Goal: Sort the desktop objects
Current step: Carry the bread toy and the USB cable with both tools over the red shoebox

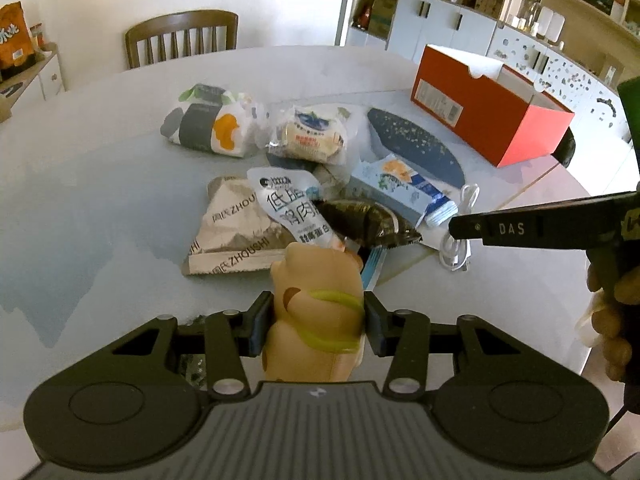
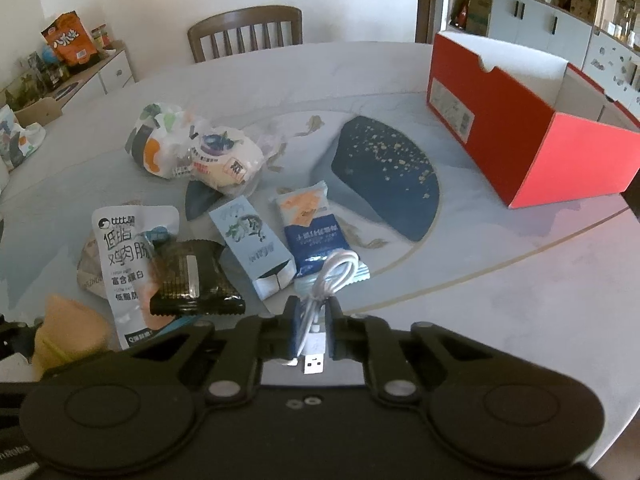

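The left gripper [image 1: 316,320] clamps a tan toy figure [image 1: 316,300] at the table's [image 1: 100,200] near edge; the right gripper [image 2: 312,320] pinches a white USB cable [image 2: 320,296]. Beyond lie a "ZHOUSHI" packet [image 1: 236,228], other snack packs and an open red box [image 2: 520,128].

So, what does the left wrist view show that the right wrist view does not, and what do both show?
Only the left wrist view: the left gripper, jaws shut on a tan toy figure, and the grey ZHOUSHI packet in full.
Only the right wrist view: the right gripper, jaws shut on the white USB cable, and the cable's plug.
Both: the red box, the black snack packet, the white chicken sausage pouch, the wooden chair.
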`<action>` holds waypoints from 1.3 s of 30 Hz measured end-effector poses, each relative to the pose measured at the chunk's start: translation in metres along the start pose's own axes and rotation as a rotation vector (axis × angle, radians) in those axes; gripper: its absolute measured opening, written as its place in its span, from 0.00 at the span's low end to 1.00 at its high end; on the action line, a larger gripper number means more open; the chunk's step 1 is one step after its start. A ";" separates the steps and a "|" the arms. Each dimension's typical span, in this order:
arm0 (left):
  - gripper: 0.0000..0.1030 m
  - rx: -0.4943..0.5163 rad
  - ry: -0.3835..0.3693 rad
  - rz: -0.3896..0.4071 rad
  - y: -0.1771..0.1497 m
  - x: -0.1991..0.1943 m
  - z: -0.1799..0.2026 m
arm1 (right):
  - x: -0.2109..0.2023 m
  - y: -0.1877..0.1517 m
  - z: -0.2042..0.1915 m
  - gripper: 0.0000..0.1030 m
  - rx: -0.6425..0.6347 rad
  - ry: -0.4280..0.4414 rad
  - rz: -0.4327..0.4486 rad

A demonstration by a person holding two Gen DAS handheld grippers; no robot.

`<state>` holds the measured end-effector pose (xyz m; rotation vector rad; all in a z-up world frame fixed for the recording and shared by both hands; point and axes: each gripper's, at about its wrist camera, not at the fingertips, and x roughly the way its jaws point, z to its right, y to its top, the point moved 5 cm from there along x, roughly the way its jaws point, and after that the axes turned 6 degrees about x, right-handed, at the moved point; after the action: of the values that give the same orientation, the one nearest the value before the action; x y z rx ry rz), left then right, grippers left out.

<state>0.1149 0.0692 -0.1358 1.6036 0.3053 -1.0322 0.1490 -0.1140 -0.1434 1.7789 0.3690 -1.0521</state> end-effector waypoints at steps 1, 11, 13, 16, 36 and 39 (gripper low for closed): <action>0.45 -0.001 -0.002 0.004 0.001 -0.002 -0.001 | -0.002 0.000 0.001 0.10 0.001 -0.004 0.005; 0.44 0.004 -0.030 0.026 0.006 -0.009 -0.001 | -0.019 -0.005 0.012 0.08 0.012 -0.014 0.020; 0.44 0.006 -0.036 0.029 0.008 -0.009 -0.001 | -0.024 -0.008 0.015 0.08 0.018 -0.016 0.020; 0.44 0.008 -0.044 0.033 0.010 -0.008 0.001 | -0.031 -0.009 0.020 0.08 0.029 -0.022 0.031; 0.44 0.073 -0.074 0.054 0.041 -0.014 0.034 | -0.068 0.011 0.057 0.08 0.058 0.023 0.046; 0.44 0.095 -0.076 0.057 0.049 -0.013 0.043 | -0.071 0.022 0.065 0.08 0.041 0.059 0.050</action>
<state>0.1209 0.0197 -0.0922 1.6443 0.1604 -1.0751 0.0909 -0.1657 -0.0825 1.8491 0.3390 -0.9799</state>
